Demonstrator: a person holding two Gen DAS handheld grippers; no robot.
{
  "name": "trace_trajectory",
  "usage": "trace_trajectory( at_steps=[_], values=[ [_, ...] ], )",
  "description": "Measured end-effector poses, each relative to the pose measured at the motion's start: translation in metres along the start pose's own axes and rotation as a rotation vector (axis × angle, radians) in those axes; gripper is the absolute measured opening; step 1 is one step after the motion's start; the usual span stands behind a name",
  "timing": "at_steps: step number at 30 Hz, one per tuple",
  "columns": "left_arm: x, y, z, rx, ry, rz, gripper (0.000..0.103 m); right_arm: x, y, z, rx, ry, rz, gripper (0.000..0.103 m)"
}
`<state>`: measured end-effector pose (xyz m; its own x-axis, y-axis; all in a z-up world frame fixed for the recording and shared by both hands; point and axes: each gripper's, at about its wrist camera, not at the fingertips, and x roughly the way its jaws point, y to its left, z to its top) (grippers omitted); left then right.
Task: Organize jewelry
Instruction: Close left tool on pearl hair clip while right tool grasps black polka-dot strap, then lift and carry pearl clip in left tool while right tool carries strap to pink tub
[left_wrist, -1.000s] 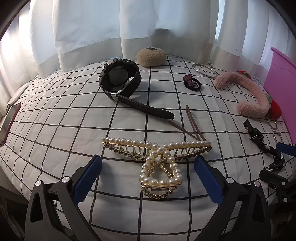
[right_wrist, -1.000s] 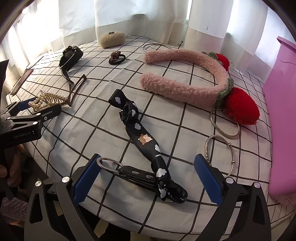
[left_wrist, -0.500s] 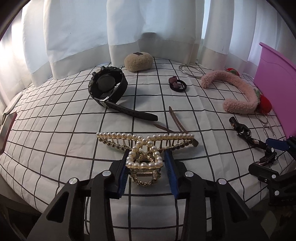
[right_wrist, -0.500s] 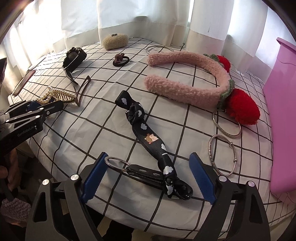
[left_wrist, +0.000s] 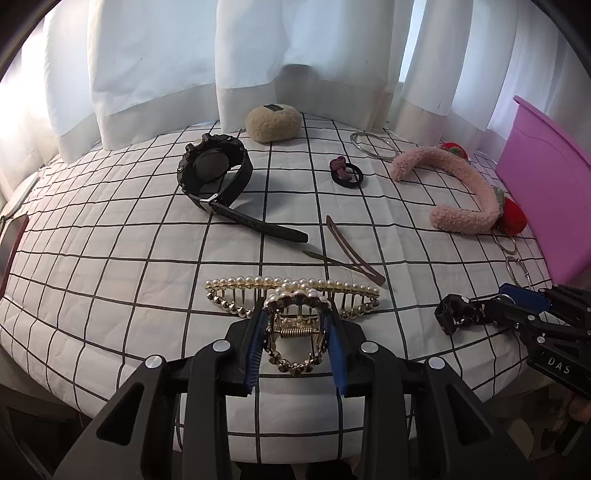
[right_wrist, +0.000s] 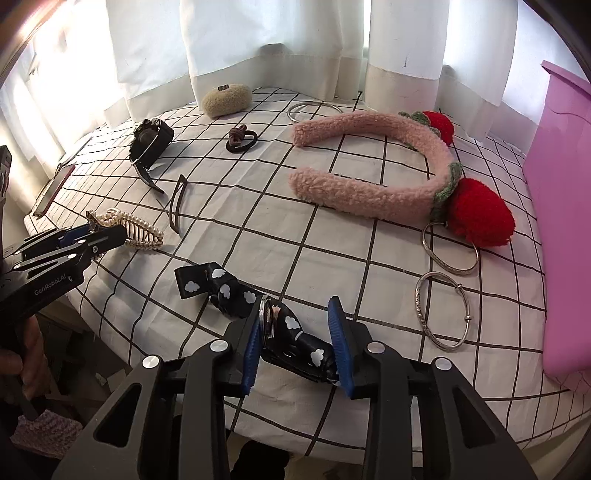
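A gold hair claw with pearls (left_wrist: 291, 286) lies on the checked cloth (left_wrist: 110, 277). My left gripper (left_wrist: 295, 321) is shut on its looped handle, a blue pad pressing each side. From the right wrist view, the same left gripper (right_wrist: 105, 230) shows clamped on the claw (right_wrist: 142, 229). My right gripper (right_wrist: 297, 317) is closing on a black strap with white clouds (right_wrist: 221, 284). Its key ring (right_wrist: 265, 317) stands against the left pad, and the strap's end touches the right pad. In the left wrist view the right gripper (left_wrist: 480, 308) has the bunched strap (left_wrist: 448, 314) at its tips.
On the cloth lie a black watch (left_wrist: 214, 173), a brown hair clip (left_wrist: 351, 251), a dark hair tie (left_wrist: 347, 171), a beige puff (left_wrist: 273, 122), a pink headband with red pompoms (right_wrist: 369, 195) and silver bangles (right_wrist: 443, 314). A pink box (right_wrist: 561, 221) stands at the right; white curtains hang behind.
Both grippers went from wide open to closed in. The left clamped the pearl claw's handle. The right narrowed around the strap, which bunched up, its ring now upright.
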<state>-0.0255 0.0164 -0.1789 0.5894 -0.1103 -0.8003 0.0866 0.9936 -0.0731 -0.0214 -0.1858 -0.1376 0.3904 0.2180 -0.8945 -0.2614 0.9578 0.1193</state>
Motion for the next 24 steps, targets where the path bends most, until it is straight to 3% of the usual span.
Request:
trace_trajectory(
  at_steps=[16,17,24],
  values=[
    [-0.037,-0.011,0.034,0.014,-0.062,-0.054,0.030,-0.052,-0.008,0.024,0.011,-0.099,-0.029,0.030],
    [-0.039,-0.012,0.037,0.016,-0.067,-0.059,0.030,-0.057,-0.008,0.026,0.011,-0.104,-0.030,0.005],
    [-0.057,-0.027,0.055,0.049,-0.107,-0.082,0.030,-0.077,-0.020,0.037,0.030,-0.132,-0.061,0.002]
  ],
)
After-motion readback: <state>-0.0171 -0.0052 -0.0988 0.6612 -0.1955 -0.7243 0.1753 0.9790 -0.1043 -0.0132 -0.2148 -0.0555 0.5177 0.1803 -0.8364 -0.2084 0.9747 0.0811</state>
